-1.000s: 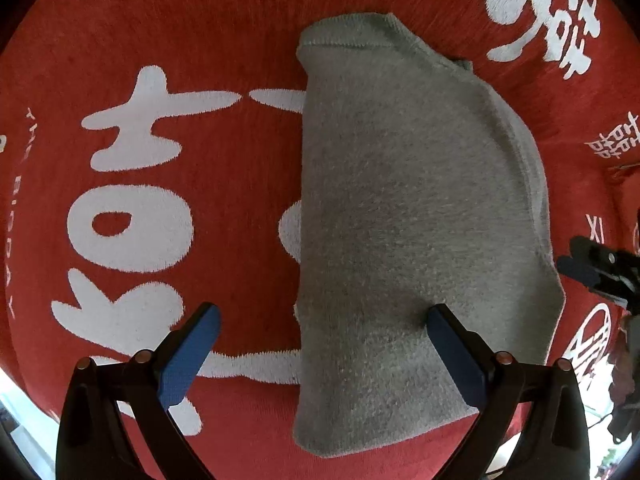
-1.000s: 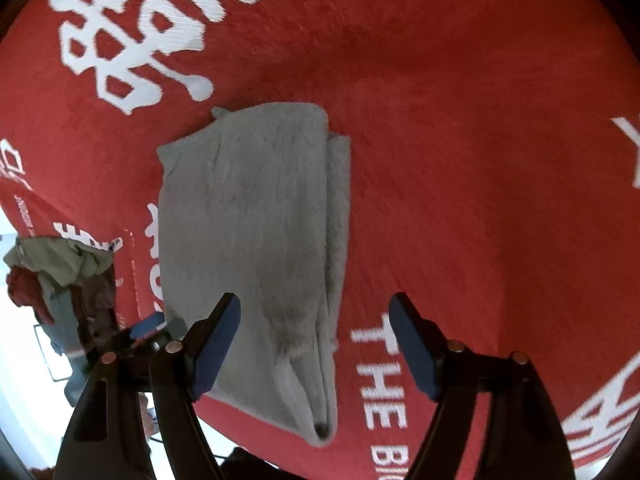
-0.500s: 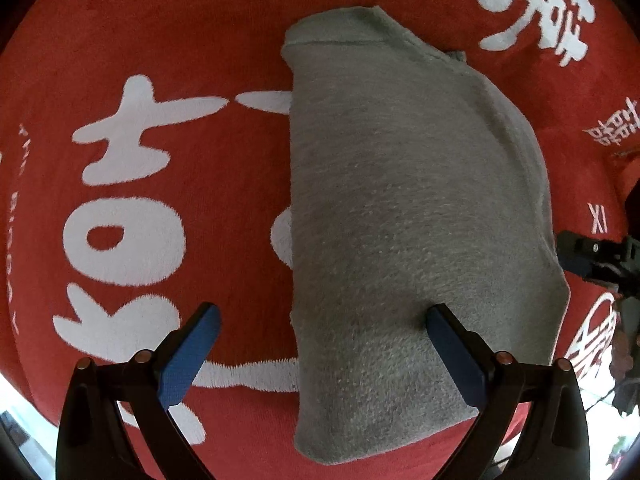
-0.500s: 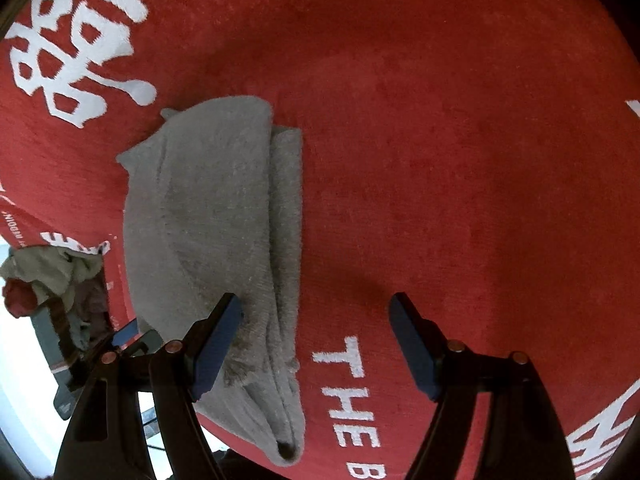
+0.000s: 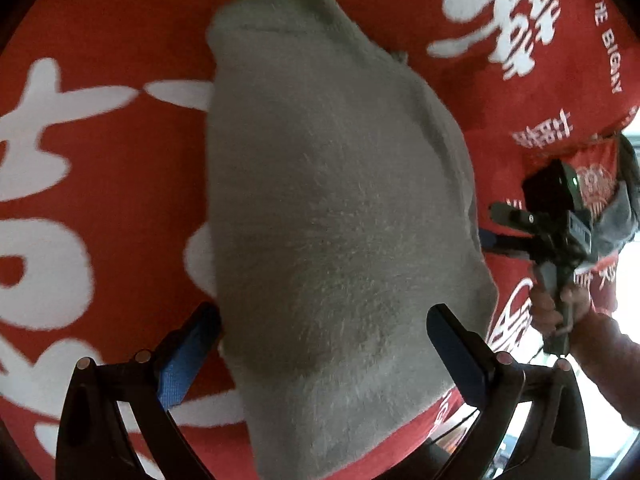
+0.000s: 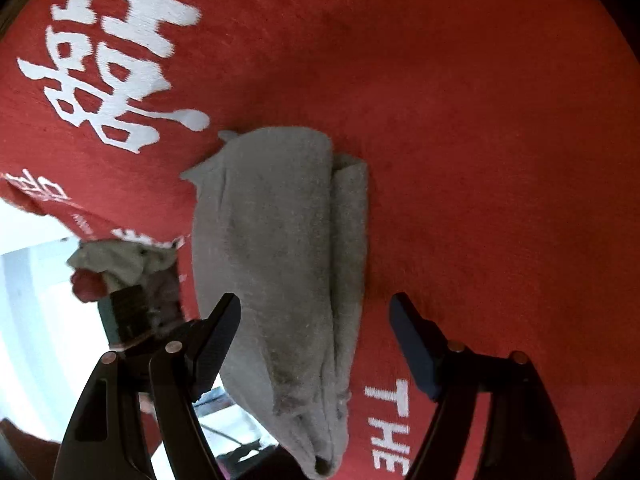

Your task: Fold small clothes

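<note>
Left gripper point(image 5: 324, 340) and right gripper point(image 6: 316, 328), both released, straddle the folded grey garment point(image 5: 332, 208)

grey garment point(image 5: 340, 220) | folded lengthwise, long strip | flat on red cloth point(image 5: 100, 40) w/ white print

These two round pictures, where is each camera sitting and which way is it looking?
Left wrist view: sits on the left gripper, looking down along its open fingers at the folded grey garment on the red cloth; the right gripper and the person's right hand show at its right edge.
Right wrist view: sits on the right gripper, looking down at the same garment from its other side; the fingers are open.
Shared: the garment, the red cloth.
</note>
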A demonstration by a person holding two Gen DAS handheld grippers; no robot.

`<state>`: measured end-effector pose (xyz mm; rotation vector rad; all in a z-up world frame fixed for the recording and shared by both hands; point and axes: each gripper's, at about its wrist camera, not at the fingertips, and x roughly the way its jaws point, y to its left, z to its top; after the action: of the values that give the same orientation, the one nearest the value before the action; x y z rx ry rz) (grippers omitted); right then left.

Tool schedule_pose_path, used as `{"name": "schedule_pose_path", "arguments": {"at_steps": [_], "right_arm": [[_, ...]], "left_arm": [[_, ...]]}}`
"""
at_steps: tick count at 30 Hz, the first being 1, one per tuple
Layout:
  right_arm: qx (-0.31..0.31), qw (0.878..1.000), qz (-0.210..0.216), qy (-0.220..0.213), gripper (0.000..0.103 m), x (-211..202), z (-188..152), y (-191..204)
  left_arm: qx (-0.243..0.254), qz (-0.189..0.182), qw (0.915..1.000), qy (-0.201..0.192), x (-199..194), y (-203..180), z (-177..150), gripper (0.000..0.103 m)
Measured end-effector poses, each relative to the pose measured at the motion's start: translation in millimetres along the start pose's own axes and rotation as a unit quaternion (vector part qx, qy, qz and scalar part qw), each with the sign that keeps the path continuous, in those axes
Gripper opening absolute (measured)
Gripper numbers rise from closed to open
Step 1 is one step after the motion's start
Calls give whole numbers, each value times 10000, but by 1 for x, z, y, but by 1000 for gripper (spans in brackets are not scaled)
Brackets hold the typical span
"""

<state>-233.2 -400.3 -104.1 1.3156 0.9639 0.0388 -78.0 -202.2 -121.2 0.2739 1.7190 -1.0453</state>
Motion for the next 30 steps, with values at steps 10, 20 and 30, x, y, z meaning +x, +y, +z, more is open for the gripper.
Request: {"name": "schedule_pose_path", "arguments": {"at_steps": [10,20,30], "right_arm": [[-577,9928,1029,196,81,39,24,14],[-20,9924,1228,-63,33,32,1,42],[-17,9898,1426,24,33,30,-76,92]], "left_arm": [[114,106,9996,-233,18,-25,10,101],[323,148,9970,-691,-18,-50,-16,48],[324,272,9964,-731,-67,-22,-84,48]]}}
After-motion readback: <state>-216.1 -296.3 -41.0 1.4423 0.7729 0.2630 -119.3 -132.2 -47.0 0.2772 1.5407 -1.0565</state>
